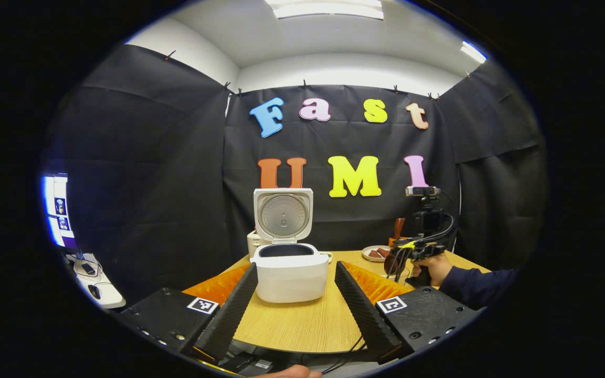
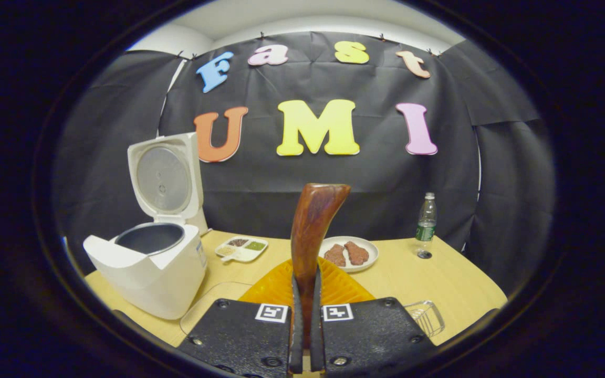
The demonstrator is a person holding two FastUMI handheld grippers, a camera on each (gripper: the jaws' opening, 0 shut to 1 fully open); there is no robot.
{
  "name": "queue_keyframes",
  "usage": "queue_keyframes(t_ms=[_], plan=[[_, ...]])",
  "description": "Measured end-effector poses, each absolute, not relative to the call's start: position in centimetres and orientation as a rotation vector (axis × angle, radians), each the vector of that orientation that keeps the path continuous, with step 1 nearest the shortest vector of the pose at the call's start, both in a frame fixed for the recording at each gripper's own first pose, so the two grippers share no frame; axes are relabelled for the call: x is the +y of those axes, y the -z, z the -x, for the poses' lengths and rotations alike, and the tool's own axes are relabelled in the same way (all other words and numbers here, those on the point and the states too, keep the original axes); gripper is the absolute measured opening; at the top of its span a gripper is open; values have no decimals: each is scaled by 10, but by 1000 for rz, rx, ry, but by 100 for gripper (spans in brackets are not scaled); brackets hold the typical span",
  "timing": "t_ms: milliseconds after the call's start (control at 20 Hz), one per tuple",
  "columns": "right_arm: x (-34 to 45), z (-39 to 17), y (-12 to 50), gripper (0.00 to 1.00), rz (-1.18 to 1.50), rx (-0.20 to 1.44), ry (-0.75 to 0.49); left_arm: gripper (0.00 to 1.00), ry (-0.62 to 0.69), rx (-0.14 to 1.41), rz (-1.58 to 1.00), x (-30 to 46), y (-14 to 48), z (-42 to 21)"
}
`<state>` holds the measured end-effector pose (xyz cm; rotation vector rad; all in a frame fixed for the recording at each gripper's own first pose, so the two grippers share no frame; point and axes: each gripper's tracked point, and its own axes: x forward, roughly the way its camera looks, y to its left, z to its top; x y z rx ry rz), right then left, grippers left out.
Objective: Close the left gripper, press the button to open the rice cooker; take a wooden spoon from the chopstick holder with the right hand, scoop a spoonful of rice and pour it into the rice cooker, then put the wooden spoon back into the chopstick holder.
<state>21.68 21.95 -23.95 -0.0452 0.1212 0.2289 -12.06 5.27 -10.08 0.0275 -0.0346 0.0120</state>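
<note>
The white rice cooker (image 1: 291,273) stands on the wooden table with its lid (image 1: 283,214) raised upright and the dark inner pot showing. My left gripper (image 1: 296,266) is open, its fingers spread wide to either side of the cooker and short of it. In the right gripper view the cooker (image 2: 150,273) is at the left, lid up. My right gripper (image 2: 306,286) is shut on the handle of a brown wooden spoon (image 2: 315,220), which rises upright between the fingers. A hand (image 1: 429,268) holds that gripper at the table's right side.
A small white tray of grains (image 2: 242,248) lies behind the cooker. A plate (image 2: 369,248) with two brown pieces sits mid-table, and a water bottle (image 2: 426,223) stands at the far right. A clear wire holder (image 2: 428,315) is near the front edge. A monitor (image 1: 58,210) glows at the left.
</note>
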Motion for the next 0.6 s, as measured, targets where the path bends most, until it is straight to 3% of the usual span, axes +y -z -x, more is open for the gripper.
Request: queue_keyframes(t_ms=[100,400,600], plan=[[228,-221,252,11,49,116,-243,94,-13,-28,-30,54,104,120],[212,-240,270,12,146,101,-133,94,-23,-11,-20,58,113,115],[240,-234,295,12,42,210,-235,94,-43,9,-33,62,121,112]])
